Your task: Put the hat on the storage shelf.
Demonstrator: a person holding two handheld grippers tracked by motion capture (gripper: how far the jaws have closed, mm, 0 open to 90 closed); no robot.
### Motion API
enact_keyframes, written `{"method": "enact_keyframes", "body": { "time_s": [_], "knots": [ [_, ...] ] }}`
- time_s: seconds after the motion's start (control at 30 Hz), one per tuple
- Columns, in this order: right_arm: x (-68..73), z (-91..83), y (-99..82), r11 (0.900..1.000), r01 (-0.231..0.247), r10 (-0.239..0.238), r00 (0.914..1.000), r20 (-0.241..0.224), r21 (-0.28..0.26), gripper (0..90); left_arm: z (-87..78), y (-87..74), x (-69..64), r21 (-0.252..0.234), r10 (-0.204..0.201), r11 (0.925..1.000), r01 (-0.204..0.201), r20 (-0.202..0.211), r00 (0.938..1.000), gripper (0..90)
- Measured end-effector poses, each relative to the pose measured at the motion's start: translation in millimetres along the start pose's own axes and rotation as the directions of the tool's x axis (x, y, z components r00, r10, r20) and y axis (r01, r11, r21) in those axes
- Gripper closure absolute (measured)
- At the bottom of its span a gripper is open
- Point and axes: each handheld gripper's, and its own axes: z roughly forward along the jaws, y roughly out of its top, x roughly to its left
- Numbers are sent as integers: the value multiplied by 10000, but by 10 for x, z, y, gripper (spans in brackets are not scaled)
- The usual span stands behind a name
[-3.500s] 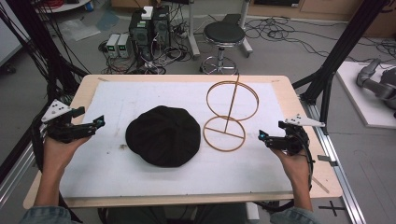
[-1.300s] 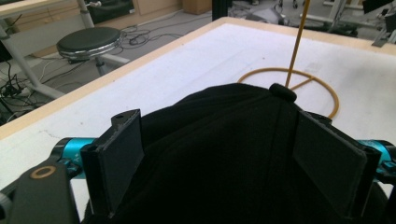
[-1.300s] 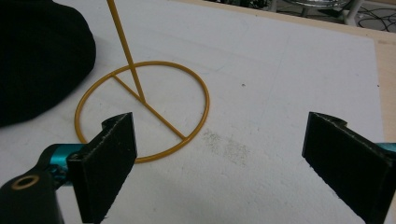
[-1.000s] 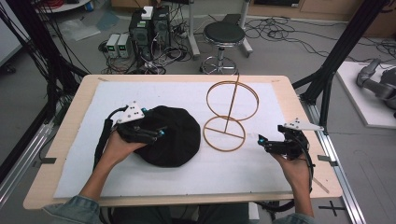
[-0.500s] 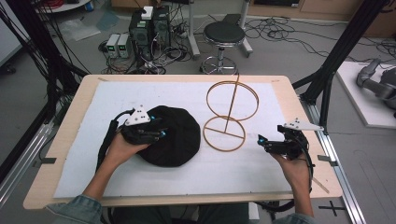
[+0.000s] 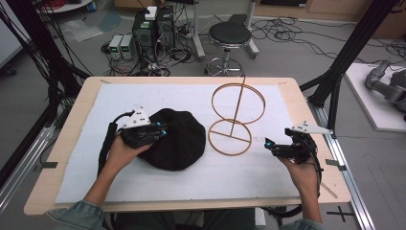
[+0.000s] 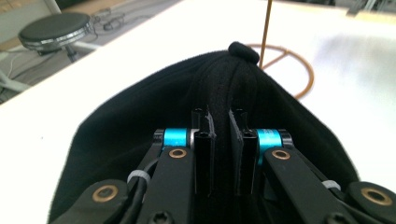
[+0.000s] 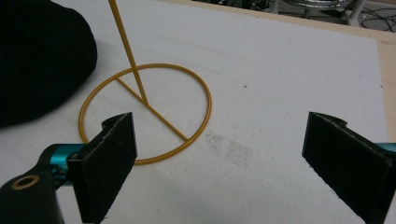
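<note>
A black fabric hat (image 6: 179, 141) lies on the white mat (image 6: 268, 187), left of centre. My left gripper (image 6: 160, 132) sits on the hat's left side, shut on a raised fold of its cloth (image 7: 223, 116); the hat's top button (image 7: 243, 51) shows just beyond. Right of the hat stands a gold wire hat stand (image 6: 231, 138), a flat base ring with a pole and an upright ring (image 6: 238, 103) above. My right gripper (image 6: 269, 143) rests open near the mat's right edge. Its two pads (image 8: 114, 158) are wide apart, with the stand's pole (image 8: 126, 51) ahead.
The wooden table's edge (image 6: 306, 105) borders the mat. Black frame posts (image 6: 342, 62) rise at both sides. Beyond the far edge stand a stool (image 6: 231, 33), computer boxes (image 6: 153, 26) and floor cables.
My left gripper has come in from the table's left edge to the hat and shut on its cloth. The right gripper has stayed still and open.
</note>
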Motion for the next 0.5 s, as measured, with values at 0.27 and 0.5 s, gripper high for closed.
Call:
{"method": "enact_keyframes", "body": {
  "time_s": [0.27, 0.5],
  "knots": [
    [-14, -12, 10, 9999, -10, 10, 10000, -15, -127, 98, -148, 71, 18, -655, -143, 9977, 146, 45, 9999, 822],
    [-37, -32, 20, 9997, -113, 113, 9999, -39, -223, 98, -337, 166, 85, -1060, -202, 9942, 197, -38, 9998, 822]
  ]
}}
